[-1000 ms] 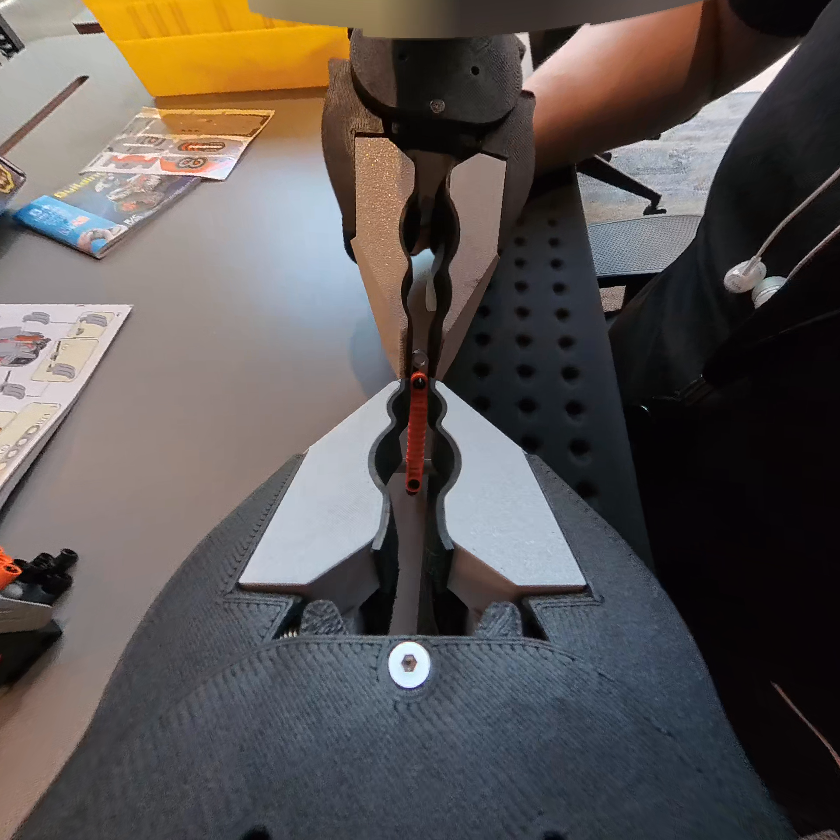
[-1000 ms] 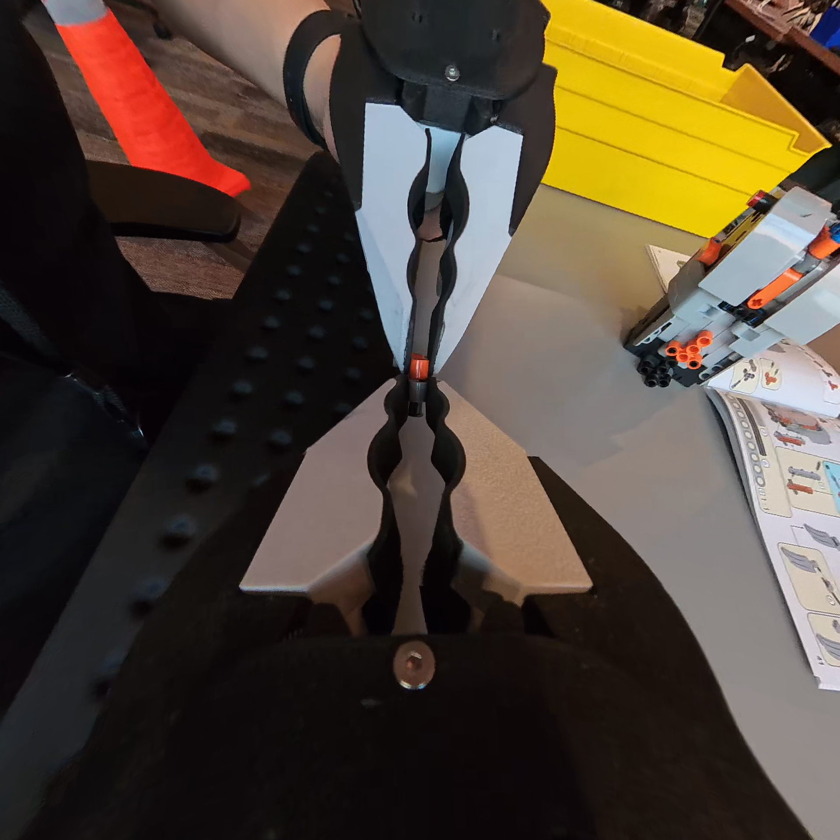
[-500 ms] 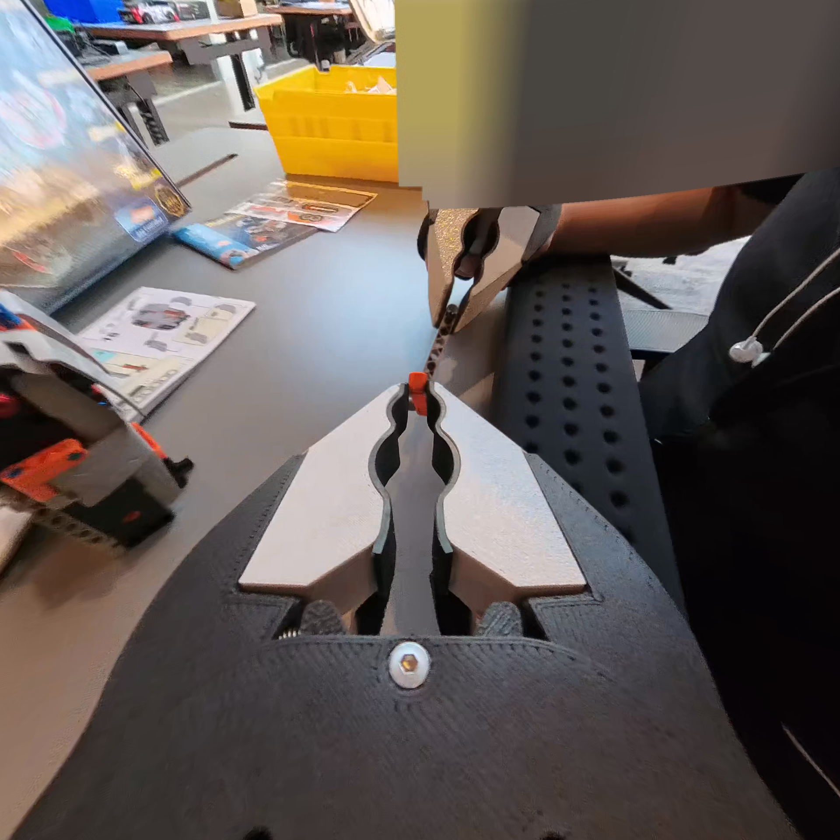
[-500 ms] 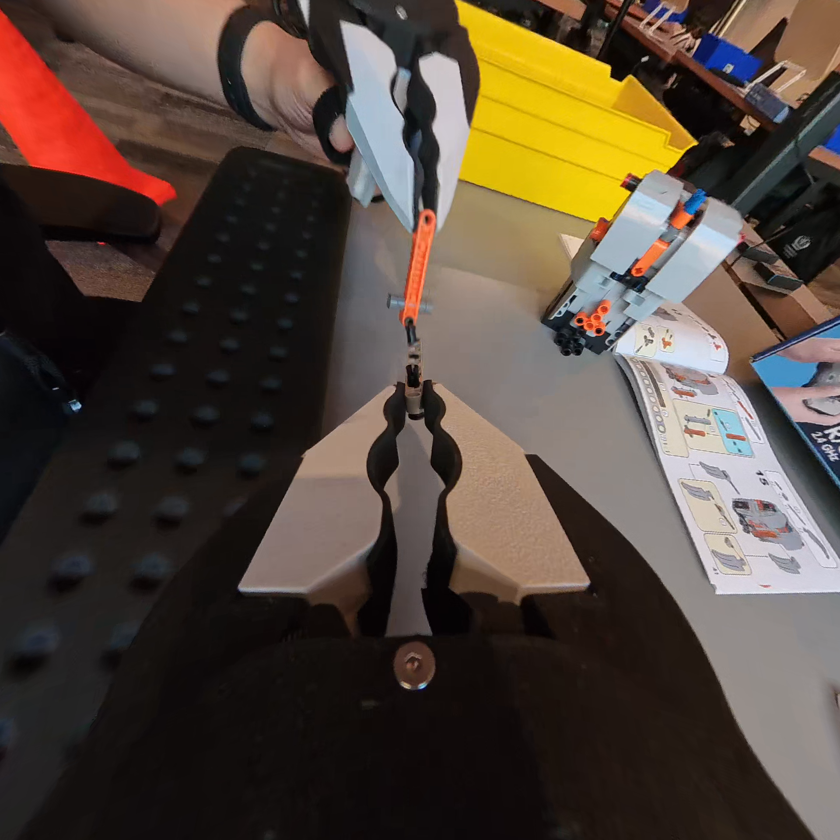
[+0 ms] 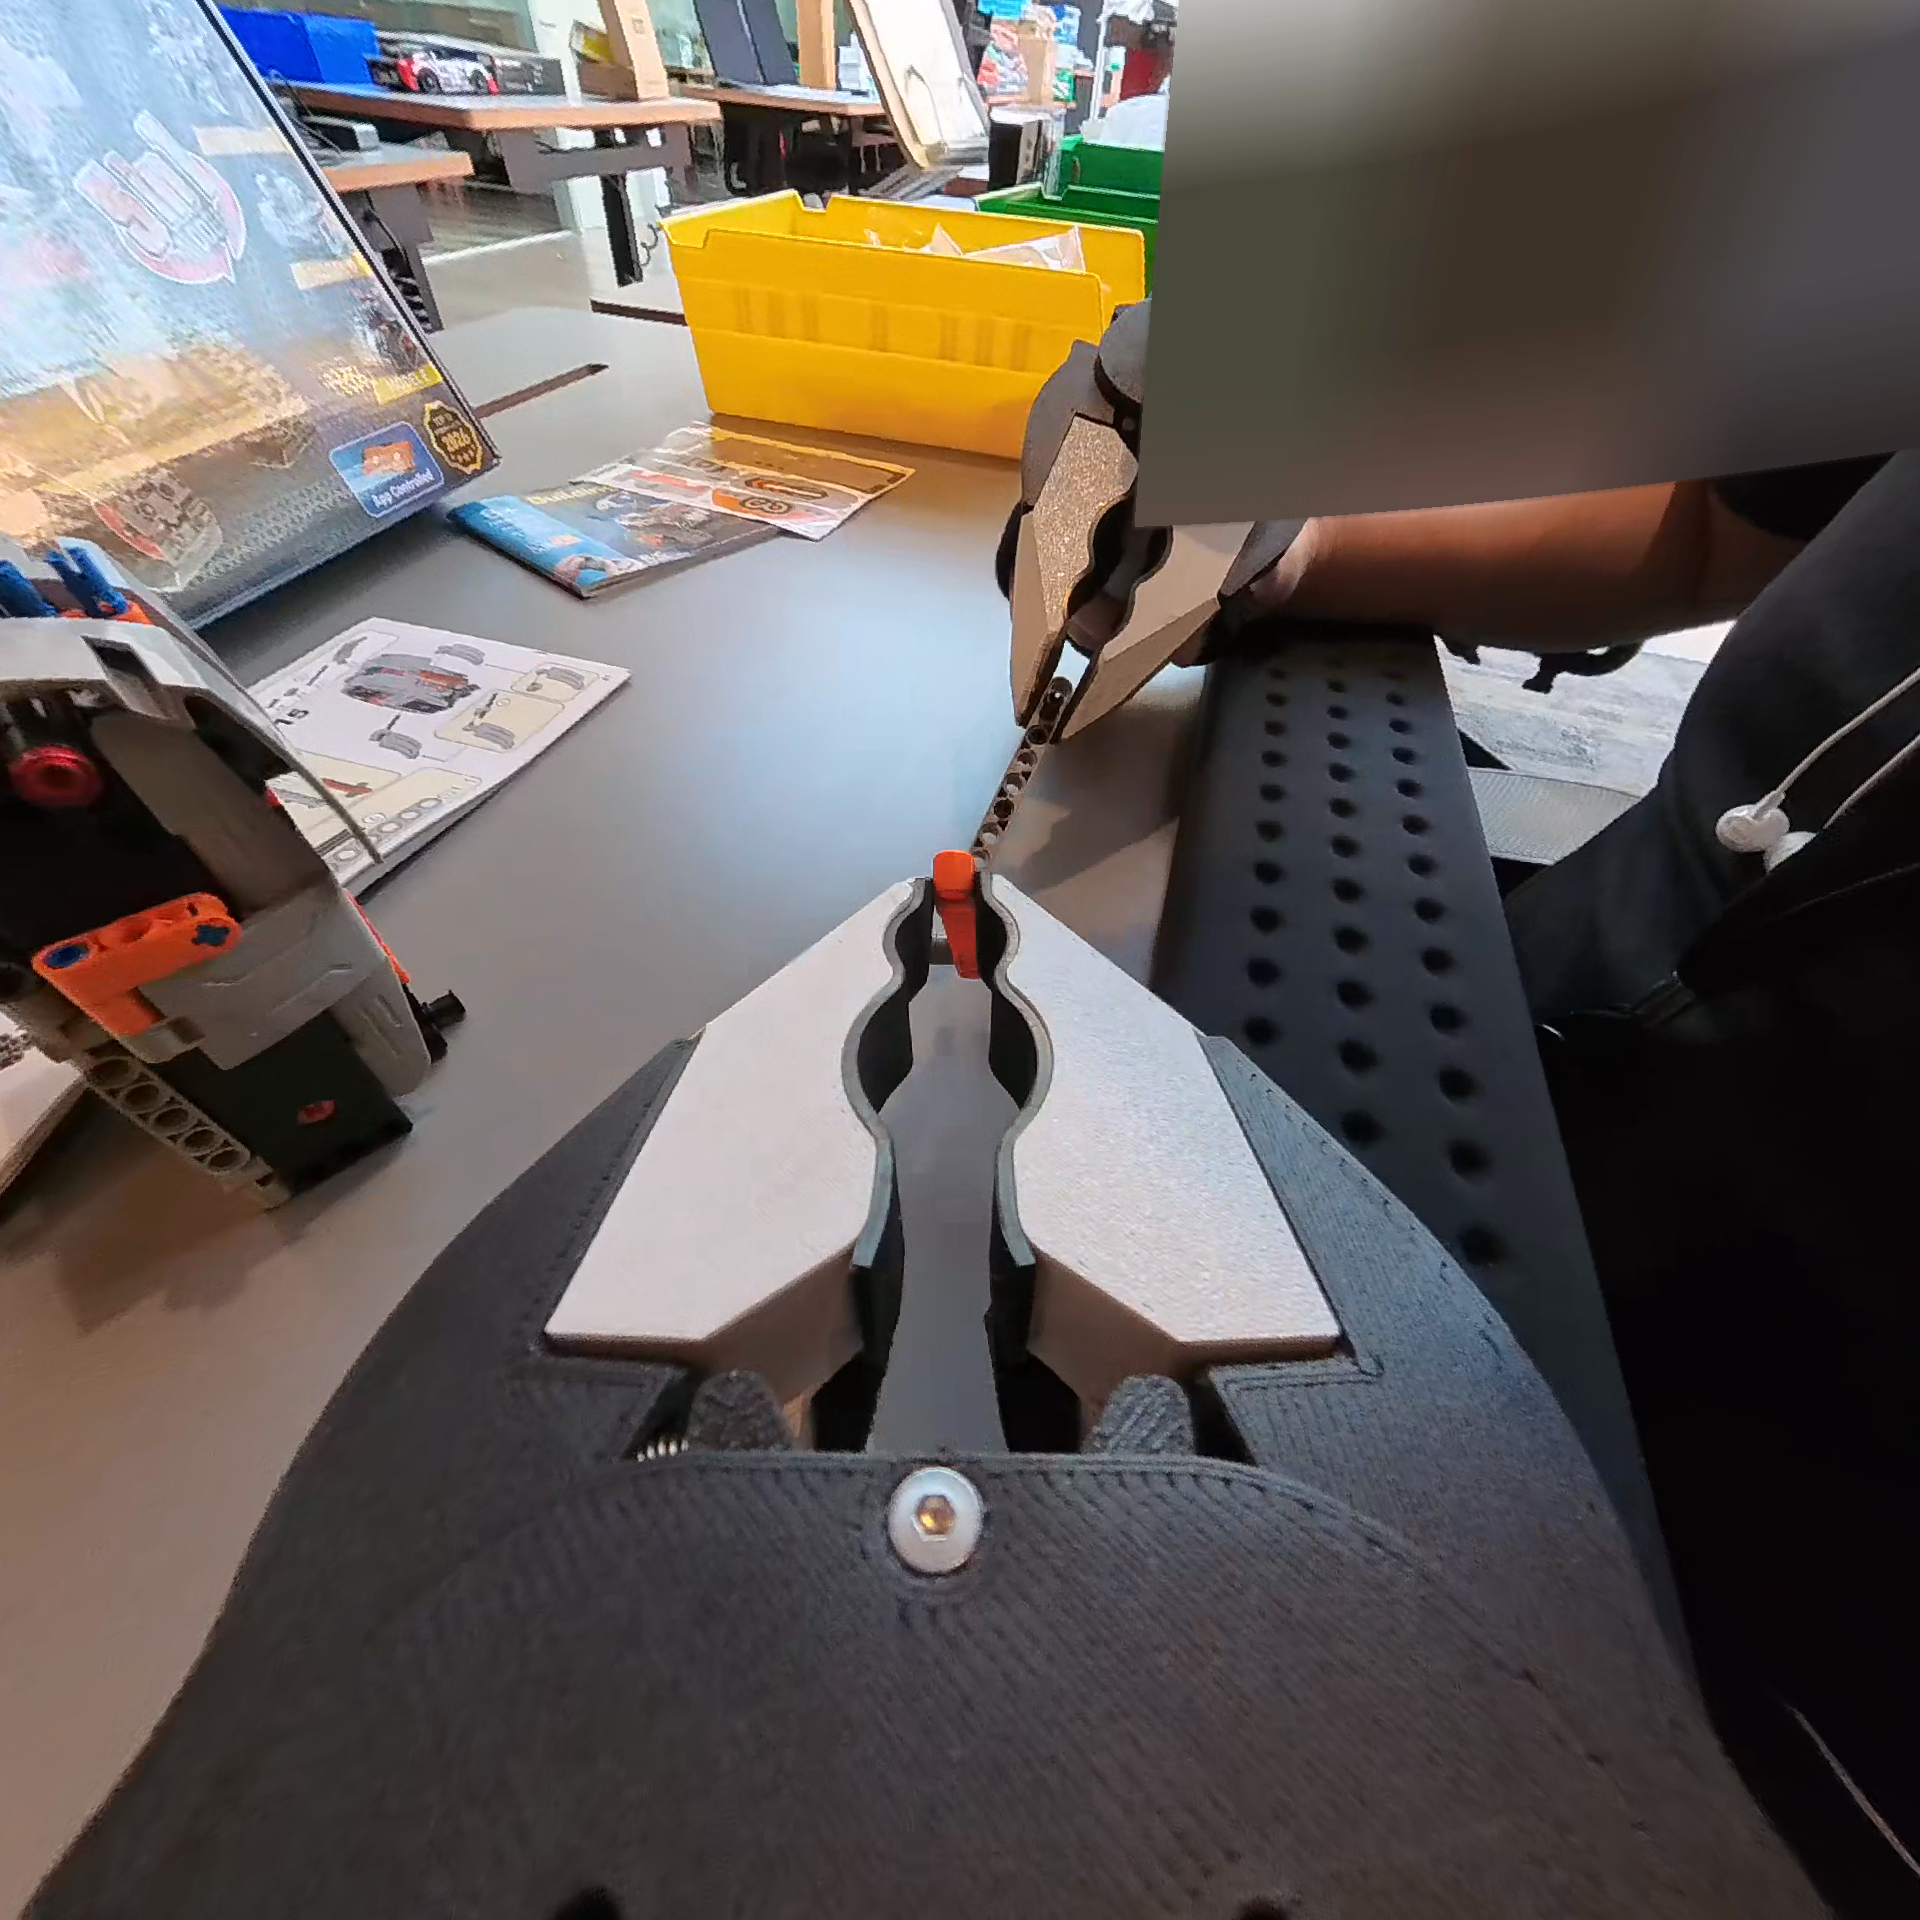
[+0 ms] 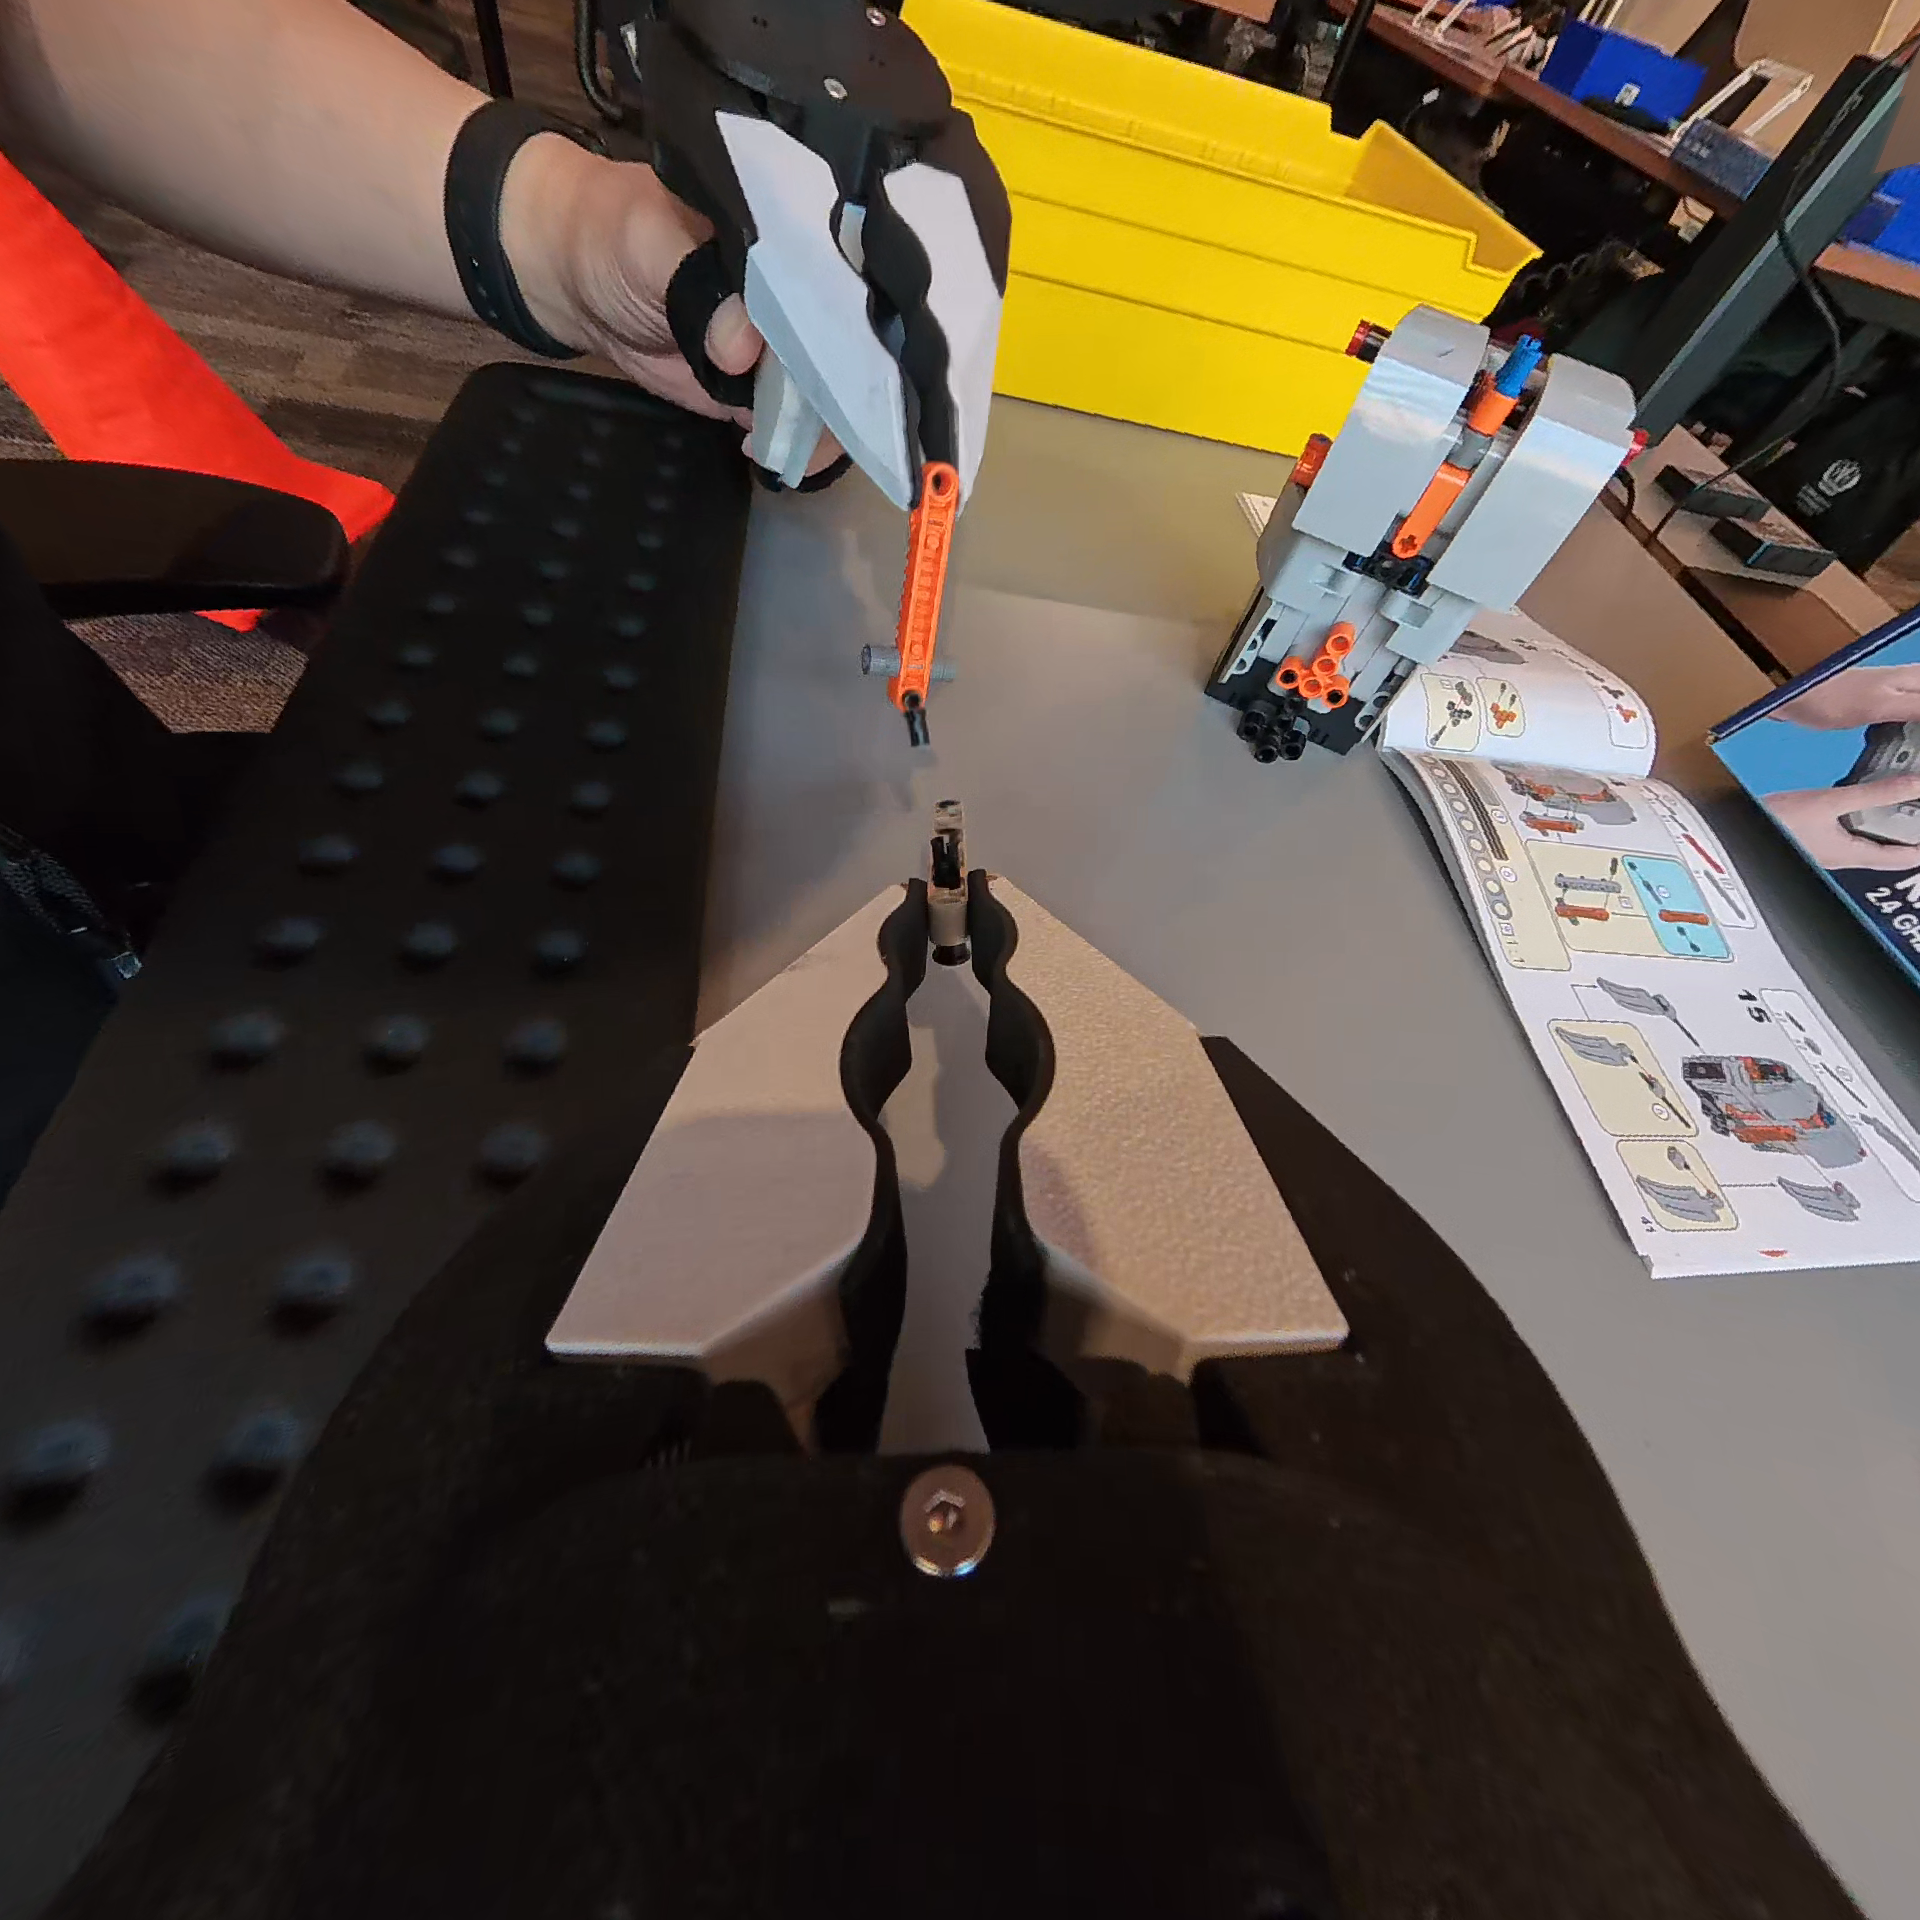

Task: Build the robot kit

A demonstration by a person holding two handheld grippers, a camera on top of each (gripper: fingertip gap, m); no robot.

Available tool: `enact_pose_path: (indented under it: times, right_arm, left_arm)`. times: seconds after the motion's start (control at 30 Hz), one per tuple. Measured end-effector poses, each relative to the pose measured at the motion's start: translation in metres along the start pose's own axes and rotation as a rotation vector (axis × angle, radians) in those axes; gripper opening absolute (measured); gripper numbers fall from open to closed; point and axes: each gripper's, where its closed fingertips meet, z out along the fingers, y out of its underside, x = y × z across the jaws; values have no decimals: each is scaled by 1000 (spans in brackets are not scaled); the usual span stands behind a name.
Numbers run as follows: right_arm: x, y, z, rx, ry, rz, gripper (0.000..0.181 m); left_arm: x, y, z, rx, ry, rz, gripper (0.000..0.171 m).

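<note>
My left gripper (image 5: 951, 899) is shut on an orange holed beam (image 5: 954, 914), seen end-on at its tips. In the right wrist view the left gripper (image 6: 925, 478) hangs this orange beam (image 6: 925, 582) downward, with a grey axle (image 6: 906, 662) through it and a black pin at its lower end. My right gripper (image 6: 948, 899) is shut on a dark holed beam (image 6: 948, 862), which juts from its tips. In the left wrist view the right gripper (image 5: 1049, 707) points this dark beam (image 5: 1013, 774) at the orange one. A small gap separates the two beams above the grey table.
A partly built grey and orange model (image 6: 1434, 540) stands on the table, also in the left wrist view (image 5: 208, 935). An open instruction booklet (image 6: 1662, 987), a yellow bin (image 6: 1195, 260), a large printed box (image 5: 156, 312) and a black studded mat (image 6: 416, 831) surround the grippers. There is about 10 cm between the tips of the two grippers.
The two grippers were tip to tip with the beams together. They have drawn apart, each keeping its beam, and a gap has opened between the beams.
</note>
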Motion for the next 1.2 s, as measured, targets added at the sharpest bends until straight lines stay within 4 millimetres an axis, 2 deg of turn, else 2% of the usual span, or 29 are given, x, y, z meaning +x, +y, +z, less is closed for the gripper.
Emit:
enact_pose_path:
  times: [0.4,0.53,0.63,0.77,0.87,0.93,1.0,1.1,1.2]
  right_arm:
    - [1,4,-1,-10,-4,15,7]
    - [2,13,2,-53,-6,25,9]
    - [-1,28,8,-134,-34,58,18]
    - [0,26,8,-123,-28,65,22]
    - [2,8,3,-29,-26,82,24]
    - [2,-13,-2,68,-36,91,24]
    - [4,-42,-11,200,-38,106,23]
    - [5,-84,-24,388,-69,164,23]
    - [3,-106,-29,466,-125,195,24]
  left_arm:
    - [5,-17,-7,104,11,11,6]
    - [15,-38,-13,210,36,35,5]
    - [22,-57,-19,295,53,53,5]
    - [30,-79,-25,383,61,83,5]
    - [35,-89,-25,421,59,112,5]
    - [37,-95,-25,450,62,110,5]
    - [37,-99,-22,465,64,83,5]
    - [30,-106,-18,495,62,-25,5]
    - [22,-116,-16,561,89,-196,5]
